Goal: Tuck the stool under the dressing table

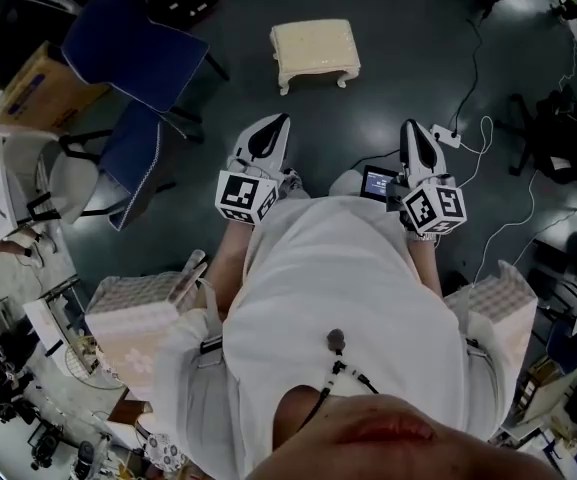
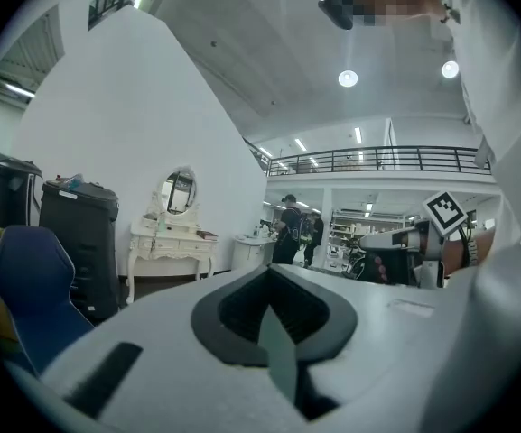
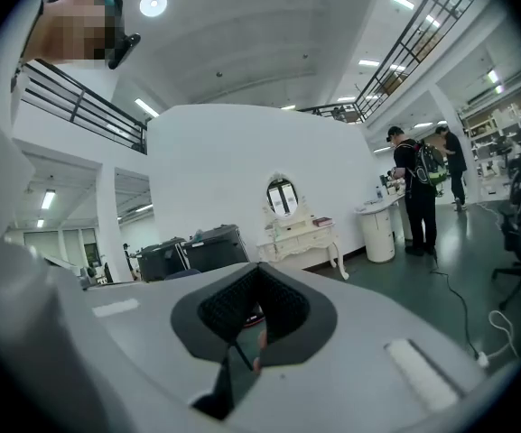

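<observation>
The cream stool (image 1: 315,52) stands alone on the dark floor (image 1: 398,58), ahead of the person and well apart from both claws. The white dressing table (image 2: 172,242), with its oval mirror (image 2: 180,192), stands farther off against a white wall (image 2: 106,133). The left claw (image 1: 271,128) and the right claw (image 1: 414,130) are held side by side before the person's body, each with its jaws together and nothing between them, while a blue chair (image 1: 133,48) stands left of the stool and a white cable (image 1: 483,133) lies on the floor to its right.
</observation>
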